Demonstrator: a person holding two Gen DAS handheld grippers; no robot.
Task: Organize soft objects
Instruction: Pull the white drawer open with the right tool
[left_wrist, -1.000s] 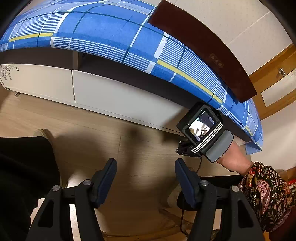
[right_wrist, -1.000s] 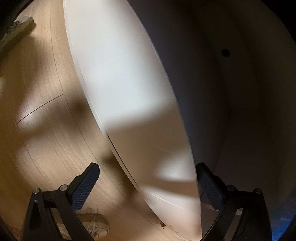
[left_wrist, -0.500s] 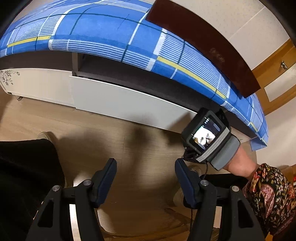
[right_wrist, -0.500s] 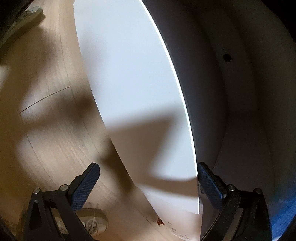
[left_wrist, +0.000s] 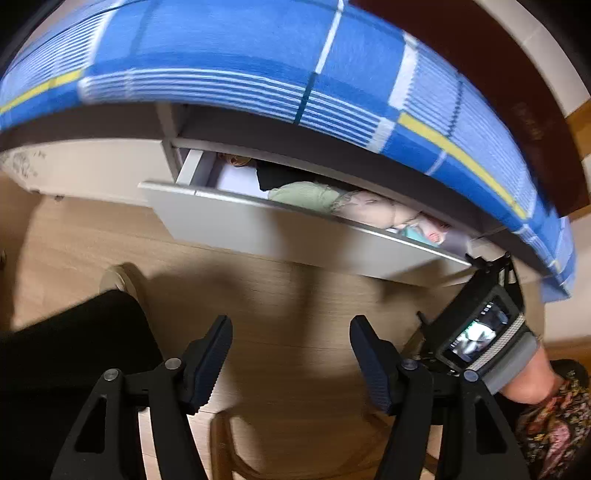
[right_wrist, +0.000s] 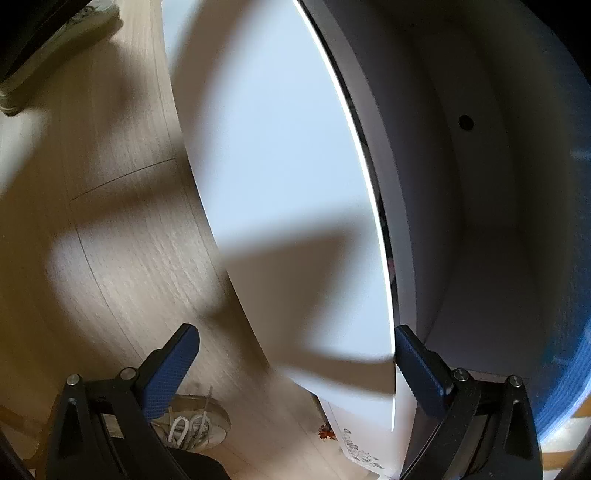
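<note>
Drawer (left_wrist: 280, 225): sliding out from under the bed, its white front running from 9 o'clock toward 3 o'clock in the left wrist view; only a narrow slot of the inside is showing.
Soft objects: lying inside the drawer, a pale green cloth (left_wrist: 306, 194) at 12 o'clock of the front panel, a beige-pink bundle (left_wrist: 373, 210) touching it toward 3 o'clock, and a teal scrap (left_wrist: 417, 233) beyond that; all are half covered by the bed edge above and too blurred to name.
Dark patch (left_wrist: 273, 175): sitting behind the green cloth, cannot tell what it is.
Blue plaid bedcover (left_wrist: 258, 55): overhanging the drawer at 12 o'clock, smeared by motion.
Left gripper (left_wrist: 291, 363): hanging released over the wooden floor (left_wrist: 280, 295), nothing between the 2 fingers, and the jaws have just been widening.
Right gripper (right_wrist: 295, 369): standing wide with the drawer's end edge between the fingers; the right pad (right_wrist: 419, 369) is lying against the back of the panel, the left pad (right_wrist: 170, 373) is clear of it, so it is hooking rather than clamping.
Right forearm (left_wrist: 524, 376): showing at 4 o'clock with a strapped screen (left_wrist: 476, 336); the sleeve is cut off by the frame.
Shoe (right_wrist: 192, 424): partly hidden behind the right gripper at 7 o'clock.
</note>
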